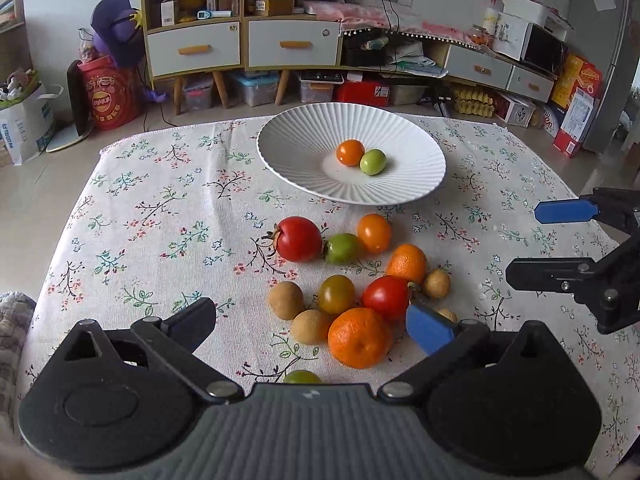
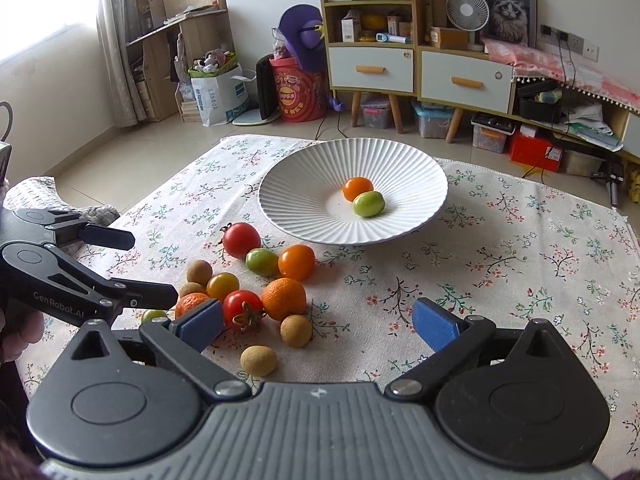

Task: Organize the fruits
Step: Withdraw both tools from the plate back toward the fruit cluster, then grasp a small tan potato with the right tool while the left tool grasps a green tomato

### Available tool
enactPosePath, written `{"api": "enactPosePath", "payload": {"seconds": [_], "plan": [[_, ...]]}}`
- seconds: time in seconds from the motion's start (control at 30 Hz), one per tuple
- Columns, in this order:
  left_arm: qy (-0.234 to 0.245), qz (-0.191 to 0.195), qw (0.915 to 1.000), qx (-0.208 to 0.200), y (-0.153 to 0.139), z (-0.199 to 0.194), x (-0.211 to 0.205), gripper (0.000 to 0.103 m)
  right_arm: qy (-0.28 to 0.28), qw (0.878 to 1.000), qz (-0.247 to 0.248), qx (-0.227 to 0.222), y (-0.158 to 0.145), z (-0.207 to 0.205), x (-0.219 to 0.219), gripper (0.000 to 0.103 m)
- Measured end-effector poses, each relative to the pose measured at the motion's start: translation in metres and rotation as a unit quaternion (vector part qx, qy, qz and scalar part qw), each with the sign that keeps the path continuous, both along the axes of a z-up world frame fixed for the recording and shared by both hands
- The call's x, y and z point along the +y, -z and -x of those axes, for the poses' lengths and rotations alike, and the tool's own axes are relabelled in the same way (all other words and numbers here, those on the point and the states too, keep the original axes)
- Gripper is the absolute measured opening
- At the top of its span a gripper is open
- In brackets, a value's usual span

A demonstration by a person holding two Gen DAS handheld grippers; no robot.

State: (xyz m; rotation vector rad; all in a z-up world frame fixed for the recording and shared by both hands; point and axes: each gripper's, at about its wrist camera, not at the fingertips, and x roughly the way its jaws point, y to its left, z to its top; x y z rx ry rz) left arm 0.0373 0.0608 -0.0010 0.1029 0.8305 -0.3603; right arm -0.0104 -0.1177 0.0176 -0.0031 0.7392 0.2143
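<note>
A white ribbed plate (image 1: 296, 148) (image 2: 304, 196) holds an orange tomato (image 1: 350, 152) (image 2: 357, 188) and a green one (image 1: 373, 162) (image 2: 368, 203). Several loose fruits lie in front of it: a red tomato (image 1: 299, 239) (image 2: 241, 239), a mandarin (image 1: 359, 337) (image 2: 283, 298), brown longans (image 1: 285, 300) (image 2: 258, 360). My left gripper (image 1: 316, 322) is open and empty, low over the pile's near side, and shows in the right wrist view (image 2: 154, 268). My right gripper (image 2: 318, 326) is open and empty, just right of the pile, and shows in the left wrist view (image 1: 520, 242).
The table carries a floral cloth (image 1: 160, 220) (image 2: 520, 260). Behind it stand cabinets with drawers (image 1: 240, 44) (image 2: 420, 72), storage boxes and a red bucket (image 1: 110, 94) on the floor. A cushioned seat (image 2: 32, 192) is at the left edge.
</note>
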Motion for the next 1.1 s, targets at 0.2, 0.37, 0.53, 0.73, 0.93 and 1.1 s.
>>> {"api": "enactPosePath", "payload": {"seconds": [0.2,0.37,0.53,0.73,0.93,1.1], "plan": [[0.004,0.001,1.0,0.006,0.007,0.014,0.018,0.099,-0.024,1.0,0.011,-0.012,0.01,0.008,0.015,0.102],[0.013,-0.005,0.9998,0.014,0.018,0.023,0.031,0.099,-0.036,0.999,0.01,-0.006,0.02,0.01,0.024,0.102],[0.021,-0.009,0.9994,0.025,0.036,0.03,0.039,0.099,-0.045,0.999,0.018,0.008,0.033,0.008,0.035,0.102],[0.039,-0.009,0.999,0.021,0.053,0.038,0.041,0.099,-0.062,0.997,0.033,0.034,0.05,0.004,0.051,0.102],[0.059,-0.012,0.9982,-0.001,0.057,0.042,0.037,0.099,-0.068,0.995,0.044,0.049,0.061,0.004,0.055,0.098],[0.078,0.016,0.9968,-0.01,0.056,0.044,0.035,0.091,-0.067,0.996,0.054,0.035,0.061,0.007,0.054,0.09]]}}
